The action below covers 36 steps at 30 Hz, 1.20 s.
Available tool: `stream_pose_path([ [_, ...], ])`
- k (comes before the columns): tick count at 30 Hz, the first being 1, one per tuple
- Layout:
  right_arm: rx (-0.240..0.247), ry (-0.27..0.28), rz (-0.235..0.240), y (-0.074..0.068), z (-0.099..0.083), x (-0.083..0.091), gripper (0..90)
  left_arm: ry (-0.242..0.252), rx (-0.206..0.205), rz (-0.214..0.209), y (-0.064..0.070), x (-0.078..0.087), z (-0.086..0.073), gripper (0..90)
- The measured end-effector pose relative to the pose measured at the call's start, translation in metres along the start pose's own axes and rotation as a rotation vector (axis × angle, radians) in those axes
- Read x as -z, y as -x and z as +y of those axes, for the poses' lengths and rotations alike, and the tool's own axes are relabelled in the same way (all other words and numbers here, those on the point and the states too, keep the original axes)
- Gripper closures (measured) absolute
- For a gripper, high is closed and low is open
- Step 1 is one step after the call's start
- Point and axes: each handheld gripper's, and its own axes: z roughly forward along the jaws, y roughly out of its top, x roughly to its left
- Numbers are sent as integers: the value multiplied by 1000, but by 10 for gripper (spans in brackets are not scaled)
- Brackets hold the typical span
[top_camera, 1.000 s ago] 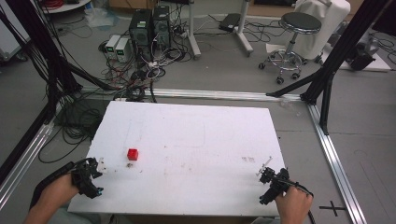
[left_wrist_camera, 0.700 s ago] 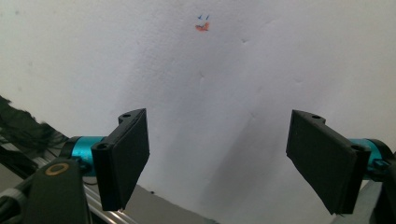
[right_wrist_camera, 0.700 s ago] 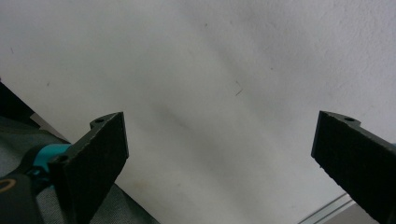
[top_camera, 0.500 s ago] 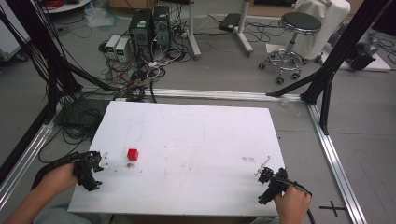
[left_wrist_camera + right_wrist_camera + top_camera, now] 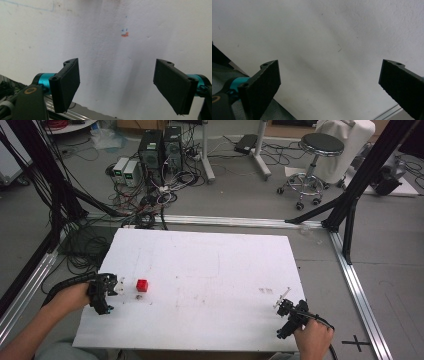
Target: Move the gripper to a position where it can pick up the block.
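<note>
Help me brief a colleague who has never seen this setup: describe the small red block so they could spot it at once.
Start at the big white table in the middle of the high view, then go to its near left part. The red block sits there, just to the right of the left gripper and not touching it. It is the one bright red thing on the white top.

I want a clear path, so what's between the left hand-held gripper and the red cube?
Nothing: in the high view only bare white table separates the left hand-held gripper from the red cube.
</note>
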Motion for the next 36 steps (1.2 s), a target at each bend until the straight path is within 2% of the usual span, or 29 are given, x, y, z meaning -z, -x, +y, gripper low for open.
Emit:
stream_pose_path([
  [2, 2, -4, 0, 0, 0, 0, 31, 1, -30, 6, -4, 0, 2, 216],
  [3, 9, -6, -1, 0, 0, 0, 31, 1, -30, 6, -4, 0, 2, 216],
  [4, 6, -6, 0, 0, 0, -1, 31, -1, -53, 13, -6, -1, 4, 216],
  [5, 7, -6, 0, 0, 1, 0, 30, -1, -53, 13, -6, -1, 4, 215],
  [6, 9, -5, -1, 0, 1, 0, 30, -7, -87, 16, -10, -1, 6, 215],
  [7, 10, -7, -2, 0, 1, 0, 31, -6, -96, 20, -13, -1, 7, 215],
  [10, 8, -7, -2, -1, 1, 0, 31, -2, -126, 18, -18, -2, 10, 214],
  [12, 10, -6, -1, 0, 1, 0, 31, -17, -149, 3, -22, -2, 12, 214],
  [15, 10, -7, -1, 0, 1, -1, 30, -23, -190, 11, -27, -3, 16, 213],
  [16, 8, -9, 0, 0, 1, 0, 31, -30, -186, 8, -29, -2, 17, 213],
  [21, 14, -12, 0, 0, 2, 0, 31, -36, -216, 5, -34, -2, 23, 212],
  [30, 9, -4, 1, 1, 0, 0, 31, -43, -277, -8, -44, -6, 45, 212],
  [34, 11, -7, 2, 1, 0, 0, 31, -58, -284, -25, -48, -10, 51, 212],
  [36, 11, -9, 3, 0, 1, 0, 30, -49, -278, -28, -49, -11, 55, 214],
])
